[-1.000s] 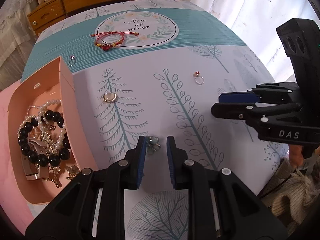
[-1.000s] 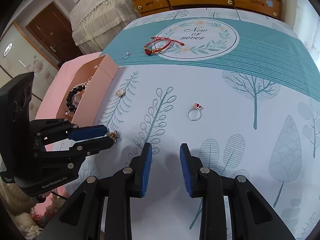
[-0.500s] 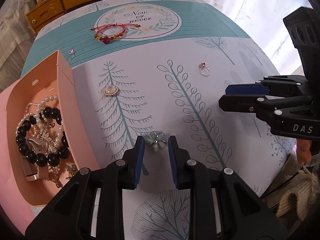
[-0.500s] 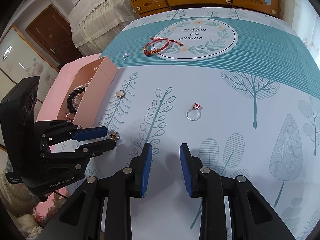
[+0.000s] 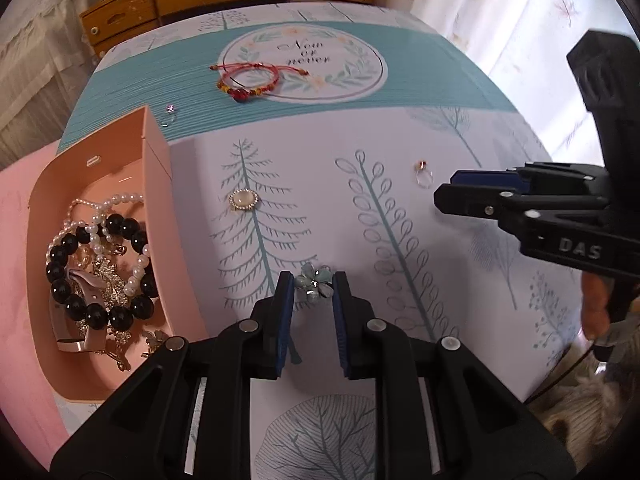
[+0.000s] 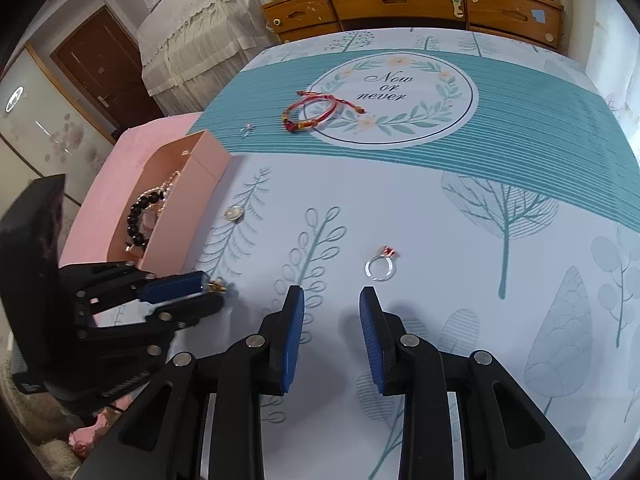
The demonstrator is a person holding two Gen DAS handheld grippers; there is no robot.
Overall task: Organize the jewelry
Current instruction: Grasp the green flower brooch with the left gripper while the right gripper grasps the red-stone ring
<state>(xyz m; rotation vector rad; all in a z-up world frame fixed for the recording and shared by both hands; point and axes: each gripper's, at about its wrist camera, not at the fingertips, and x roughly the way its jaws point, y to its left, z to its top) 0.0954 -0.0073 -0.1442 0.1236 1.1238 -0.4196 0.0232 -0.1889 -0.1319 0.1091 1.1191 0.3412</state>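
A pale blue flower brooch (image 5: pixel 314 286) lies on the tree-print tablecloth at the tips of my left gripper (image 5: pixel 313 284). Its jaws are closing, and the petals touch both blue pads. From the right wrist view, the left gripper (image 6: pixel 214 294) points at the cloth beside the open pink box (image 6: pixel 200 184), a gold bit showing at its tip. The box (image 5: pixel 156 184) holds a black bead bracelet (image 5: pixel 100 312) and pearls. My right gripper (image 6: pixel 332 308) stands open over bare cloth, and a silver ring with a red stone (image 6: pixel 379 267) lies just ahead of it.
On the teal band lie a red cord bracelet (image 5: pixel 250 80) and a small ring (image 5: pixel 170 114). An oval white-stone brooch (image 5: pixel 244 200) sits right of the box. A wooden dresser (image 6: pixel 400 4) stands behind the table. A person's hand (image 5: pixel 596 308) holds the right gripper.
The flower brooch now shows at the left gripper's tips instead of deeper between the fingers, and the pads have drawn closer around it. The right gripper has kept still.
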